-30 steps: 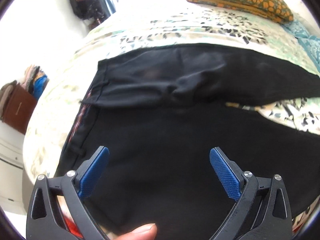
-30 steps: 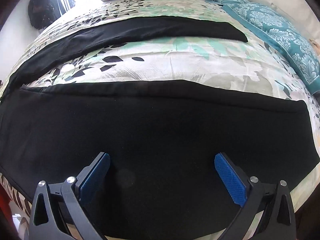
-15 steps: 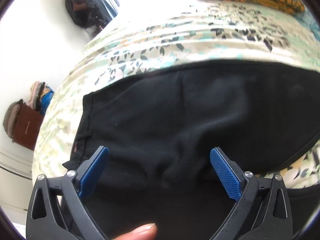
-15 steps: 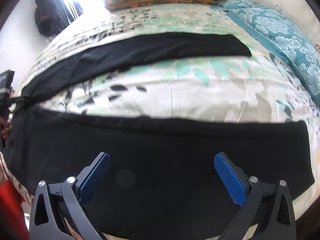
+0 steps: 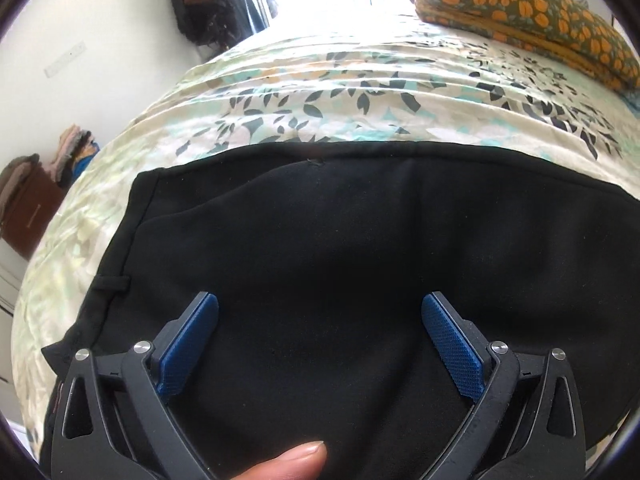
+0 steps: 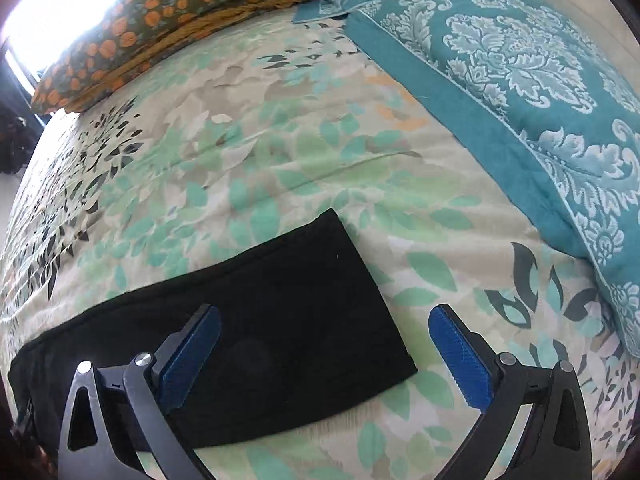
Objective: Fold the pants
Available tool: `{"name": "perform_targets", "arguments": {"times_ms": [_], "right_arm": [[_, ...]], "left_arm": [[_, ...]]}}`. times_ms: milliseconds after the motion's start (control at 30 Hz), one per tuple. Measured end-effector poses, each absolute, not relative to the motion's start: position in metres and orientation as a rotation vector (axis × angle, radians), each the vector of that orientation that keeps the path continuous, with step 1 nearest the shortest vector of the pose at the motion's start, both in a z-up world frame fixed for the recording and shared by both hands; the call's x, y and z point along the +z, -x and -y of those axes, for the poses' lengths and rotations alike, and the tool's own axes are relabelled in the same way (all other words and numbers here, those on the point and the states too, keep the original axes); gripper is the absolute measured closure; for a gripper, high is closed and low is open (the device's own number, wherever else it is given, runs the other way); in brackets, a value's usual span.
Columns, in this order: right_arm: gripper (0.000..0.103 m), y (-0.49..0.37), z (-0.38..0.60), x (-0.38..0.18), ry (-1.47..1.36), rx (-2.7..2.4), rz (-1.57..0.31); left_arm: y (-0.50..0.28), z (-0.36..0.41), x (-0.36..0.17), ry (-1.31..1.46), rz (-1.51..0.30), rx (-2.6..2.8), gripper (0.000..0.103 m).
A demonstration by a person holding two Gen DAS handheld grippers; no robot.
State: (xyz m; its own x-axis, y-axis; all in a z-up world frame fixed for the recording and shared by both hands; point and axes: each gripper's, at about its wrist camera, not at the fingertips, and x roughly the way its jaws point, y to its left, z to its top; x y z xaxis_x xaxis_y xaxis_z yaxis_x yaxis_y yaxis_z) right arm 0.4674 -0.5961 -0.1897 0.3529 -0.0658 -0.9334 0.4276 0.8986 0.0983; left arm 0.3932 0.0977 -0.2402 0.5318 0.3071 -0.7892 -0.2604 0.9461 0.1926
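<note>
Bright window light washed over a bed spread with a leaf-patterned sheet point(image 6: 280, 152), where the whole job lay. Nearest the left camera, the left gripper point(image 5: 320, 320) stood released, its blue pads spread wide and holding nothing, hovering above the waist end of the black pants point(image 5: 340, 232); a fingertip point(image 5: 288, 460) of the person showed at the bottom edge. The right gripper point(image 6: 324, 336) was likewise released and empty, poised over the hem end of the pants point(image 6: 280, 312), its left pad above the cloth and its right pad above bare sheet. The legs appeared stacked one on the other, lying flat along the near side of the bed. Farther out sat a teal damask cover point(image 6: 520, 92) and an orange-flowered cushion point(image 6: 180, 12). The risk, as I judge it, was in the next pinch: a bite that caught only the upper layer would let the lower leg slide askew, and dark cloth hid the edges well.
</note>
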Motion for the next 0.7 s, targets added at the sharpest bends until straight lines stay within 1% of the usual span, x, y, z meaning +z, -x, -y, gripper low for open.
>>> {"name": "perform_targets", "arguments": {"times_ms": [100, 133, 200, 233, 267, 300, 367, 467, 567, 633, 700], "right_arm": [[0.005, -0.496, 0.595, -0.200, -0.343, -0.362, -1.157], [0.005, -0.504, 0.594, -0.205, -0.317, -0.396, -1.175], [0.009, -0.516, 0.593, -0.218, -0.282, -0.429, -1.208], [0.027, -0.518, 0.591, -0.223, -0.277, -0.424, -1.222], [0.066, -0.519, 0.590, -0.226, -0.254, -0.430, -1.234], [0.077, -0.516, 0.587, -0.223, -0.220, -0.438, -1.212], [0.087, -0.501, 0.580, -0.207, -0.213, -0.404, -1.131], [0.089, -0.454, 0.551, -0.167, -0.169, -0.294, -1.005], [0.090, -0.366, 0.515, -0.133, -0.174, -0.173, -0.933], [0.091, -0.294, 0.494, -0.129, -0.214, -0.140, -0.934], [0.091, -0.219, 0.473, -0.142, -0.261, -0.146, -0.974]], "left_arm": [[-0.392, -0.094, -0.244, -0.059, -0.922, 0.343, 0.001], [-0.390, -0.094, -0.245, -0.063, -0.915, 0.345, 0.001], [-0.393, -0.094, -0.246, -0.061, -0.908, 0.341, 0.001], [-0.394, -0.095, -0.245, -0.054, -0.905, 0.337, 0.001], [-0.394, -0.095, -0.245, -0.051, -0.900, 0.335, 0.001], [-0.395, -0.096, -0.246, -0.050, -0.896, 0.335, 0.001], [-0.395, -0.096, -0.246, -0.050, -0.892, 0.335, 0.001], [-0.396, -0.096, -0.245, -0.047, -0.891, 0.333, 0.001], [-0.395, -0.095, -0.244, -0.059, -0.892, 0.341, 0.001], [-0.395, -0.091, -0.243, -0.082, -0.892, 0.354, 0.001], [-0.395, -0.087, -0.241, -0.114, -0.889, 0.371, 0.001]]}}
